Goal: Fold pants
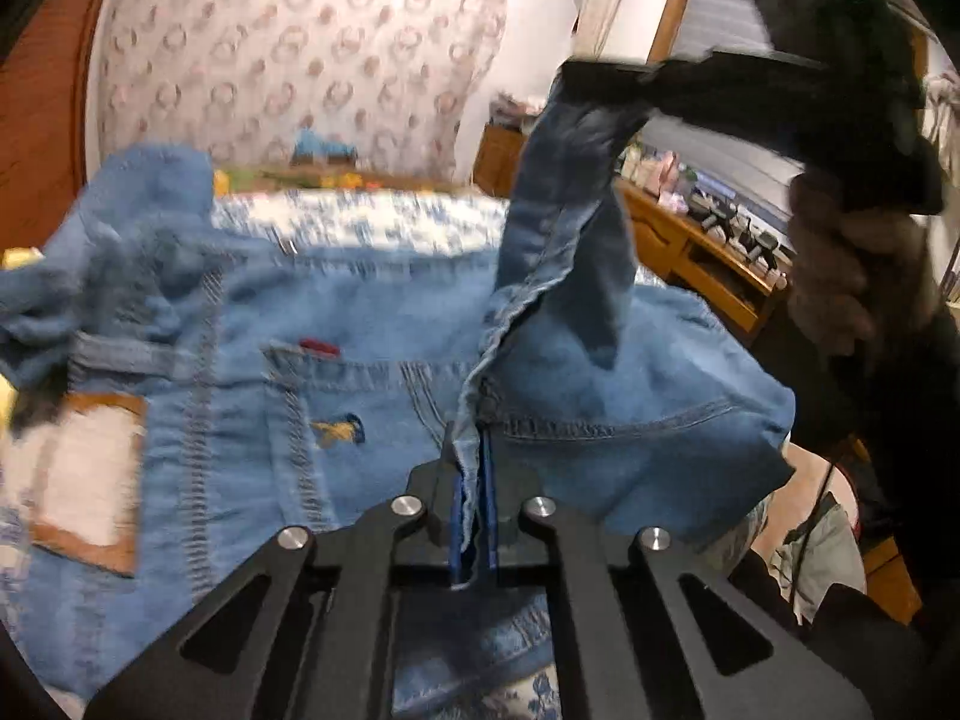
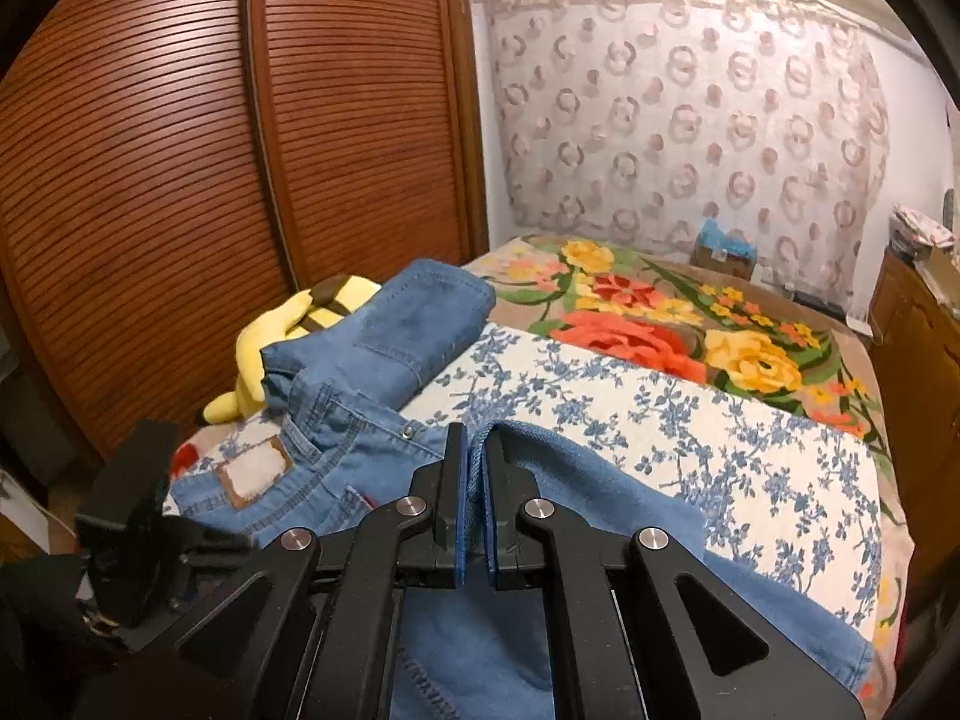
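Two grippers: both clamped on jeans (image 2: 384,324).
Left gripper (image 1: 474,516): pinches a seam edge, near.
Right gripper (image 2: 475,510): pinches a folded hem.
Bed (image 2: 690,420): under jeans.

Warm dim indoor light, left wrist view motion-blurred, right wrist view sharper, fisheye-bent dark corners

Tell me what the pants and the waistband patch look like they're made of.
Pants: blue denim, judging by the woven look, faded wash and contrast topstitching. Patch: seems leather or imitation, with a brown stitched border and pale worn face. Both the left gripper and right gripper pinch the cloth.
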The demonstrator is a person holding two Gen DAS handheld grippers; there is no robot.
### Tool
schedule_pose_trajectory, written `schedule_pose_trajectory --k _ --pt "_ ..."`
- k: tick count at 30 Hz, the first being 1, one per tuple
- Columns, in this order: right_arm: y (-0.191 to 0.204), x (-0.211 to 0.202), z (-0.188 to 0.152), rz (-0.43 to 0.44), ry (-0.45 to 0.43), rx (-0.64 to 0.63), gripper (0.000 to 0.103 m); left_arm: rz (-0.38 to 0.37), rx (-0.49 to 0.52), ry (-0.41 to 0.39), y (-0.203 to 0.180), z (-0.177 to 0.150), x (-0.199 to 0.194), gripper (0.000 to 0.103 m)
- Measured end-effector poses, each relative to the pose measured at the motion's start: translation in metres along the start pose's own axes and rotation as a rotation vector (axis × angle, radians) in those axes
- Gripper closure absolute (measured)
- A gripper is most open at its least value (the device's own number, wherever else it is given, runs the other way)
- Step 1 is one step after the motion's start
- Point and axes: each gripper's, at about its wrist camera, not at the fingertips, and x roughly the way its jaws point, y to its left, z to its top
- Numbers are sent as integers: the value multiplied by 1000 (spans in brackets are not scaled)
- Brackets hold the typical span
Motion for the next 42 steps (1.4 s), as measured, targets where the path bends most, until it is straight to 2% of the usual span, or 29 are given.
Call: schedule_pose_trajectory --k 5,9,15,21,23,26,27,28,31,33,37,42 --pt "17 7 18 33 -17 -26 102 32 -11 -75 8 3 -51 102" --pt "43 22 37 55 -31 -61 102 77 -44 -93 31 -4 -80 102" --pt "93 68 53 104 11 -118 102 148 -100 -93 60 -23 -101 102" --pt "119 120 50 119 79 -122 102 179 -135 -63 74 -38 -103 102" --pt "124 136 47 106 109 -120 101 174 -144 -40 78 -42 -98 98" --pt "128 150 40 52 127 -127 99 184 -145 -19 80 -42 -93 85" --pt "127 152 39 41 130 -126 95 179 -145 -18 80 -42 -93 78" --pt "124 153 37 31 131 -123 85 175 -146 -23 81 -42 -95 73" --pt "113 147 39 30 113 -114 62 183 -139 -30 79 -39 -98 68" --pt "103 137 41 29 97 -102 55 193 -132 -33 77 -37 -98 65" --pt "73 106 33 -19 75 -101 54 224 -117 -42 73 -35 -98 65" --pt "13 77 -1 -98 93 -36 55 267 -118 -74 70 -31 -101 65"
